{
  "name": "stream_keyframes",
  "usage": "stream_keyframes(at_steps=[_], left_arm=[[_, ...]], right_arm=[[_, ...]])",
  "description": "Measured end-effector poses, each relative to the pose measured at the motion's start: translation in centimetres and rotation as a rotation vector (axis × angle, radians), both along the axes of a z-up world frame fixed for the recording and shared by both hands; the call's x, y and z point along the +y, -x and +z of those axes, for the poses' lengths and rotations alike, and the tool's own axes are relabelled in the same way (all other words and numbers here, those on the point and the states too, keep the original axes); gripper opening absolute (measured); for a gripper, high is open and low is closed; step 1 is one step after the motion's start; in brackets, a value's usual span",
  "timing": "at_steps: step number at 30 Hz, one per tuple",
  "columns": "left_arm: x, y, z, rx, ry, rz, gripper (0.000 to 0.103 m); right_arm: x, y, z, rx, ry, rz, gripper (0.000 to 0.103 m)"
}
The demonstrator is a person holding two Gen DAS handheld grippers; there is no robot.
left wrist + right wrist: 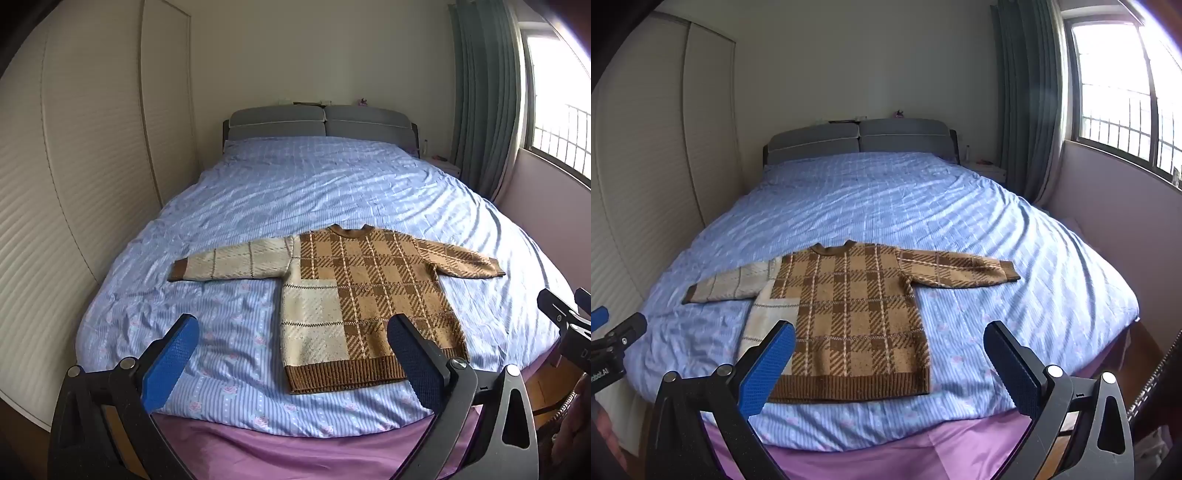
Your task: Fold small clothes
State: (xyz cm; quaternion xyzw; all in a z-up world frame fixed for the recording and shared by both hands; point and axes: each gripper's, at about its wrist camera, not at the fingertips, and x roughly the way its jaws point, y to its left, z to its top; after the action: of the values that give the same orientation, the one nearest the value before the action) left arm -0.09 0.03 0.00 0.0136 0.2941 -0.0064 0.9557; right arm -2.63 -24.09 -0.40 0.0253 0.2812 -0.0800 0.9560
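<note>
A small knitted sweater [354, 295] [849, 314], brown plaid with a cream left sleeve and cream lower-left panel, lies flat on the bed with both sleeves spread out and its collar toward the headboard. My left gripper [291, 362] hangs open above the foot of the bed, its blue pads wide apart, nothing between them; the hem lies beyond and below it. My right gripper [890, 365] is also open and holds nothing, just short of the sweater's hem. Each gripper shows at the edge of the other's view.
The bed [314, 184] carries a wrinkled blue checked cover, with purple sheet [295, 450] at its foot. A grey headboard [321, 122] stands at the far end. A wardrobe [74, 184] lines the left side; a curtain and window [1115, 92] are on the right.
</note>
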Motion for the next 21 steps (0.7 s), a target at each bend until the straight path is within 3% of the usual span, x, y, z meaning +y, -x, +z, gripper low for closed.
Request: stream_keyframes(at_steps=[21], left_arm=[[0.2,0.5,0.1,0.036,0.009,0.012,0.103]], right_arm=[[-1.1,1.0,0.0,-0.023,-0.011,-0.033,0.103]])
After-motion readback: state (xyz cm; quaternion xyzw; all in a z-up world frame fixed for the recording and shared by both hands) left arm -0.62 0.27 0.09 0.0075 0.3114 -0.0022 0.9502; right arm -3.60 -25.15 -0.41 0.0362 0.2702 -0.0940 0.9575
